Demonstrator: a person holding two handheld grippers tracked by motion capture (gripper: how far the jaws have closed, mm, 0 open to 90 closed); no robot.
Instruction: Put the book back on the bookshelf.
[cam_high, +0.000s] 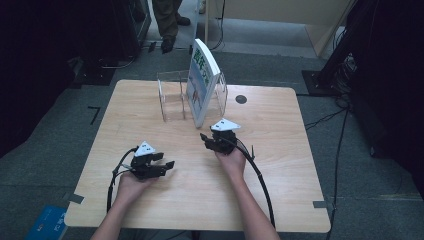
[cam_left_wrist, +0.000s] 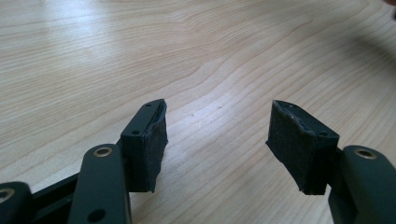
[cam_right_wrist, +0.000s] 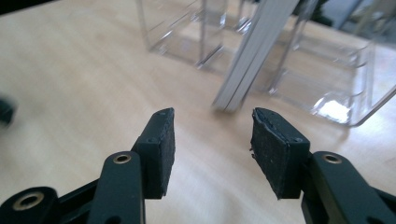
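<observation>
The right gripper (cam_high: 209, 138) is hovering just short of the book (cam_high: 201, 82), which is standing tilted in the clear acrylic rack (cam_high: 170, 97) at the far middle of the table (cam_high: 280, 165). From the table's centre the book is sitting at about 12 o'clock, and the right gripper is lying between centre and book, pointing toward 11 o'clock. In the right gripper view its jaws are standing apart with nothing between them, and the book's lower corner (cam_right_wrist: 233, 95) is showing just beyond the gap, slightly off toward 1 o'clock from the pads (cam_right_wrist: 273, 154).

The left gripper (cam_high: 167, 166) is resting at about 8 o'clock from the table's centre, well apart from the rack. Its jaws are also spread wide and gripping nothing, with bare wood under them in the left gripper view (cam_left_wrist: 217, 140).

Judging by this, the step in hand is looking like the approach to the book, before any grasp. The next move is likely calling for the right gripper to be easing forward and a touch sideways so the page edge is passing between the pads, then closing on it. The thin edge and the lean of the book are making a clean squeeze a delicate matter, and the rack wall is sitting close by.

The rack's dividers are hard to make out, being clear plastic full of reflections, so I cannot tell which compartment is holding the book. The cover's print is too small to read. A person's legs (cam_high: 167, 20) are being cut off at the top edge, and a blue item (cam_high: 47, 222) on the floor at 8 o'clock is partly cropped
</observation>
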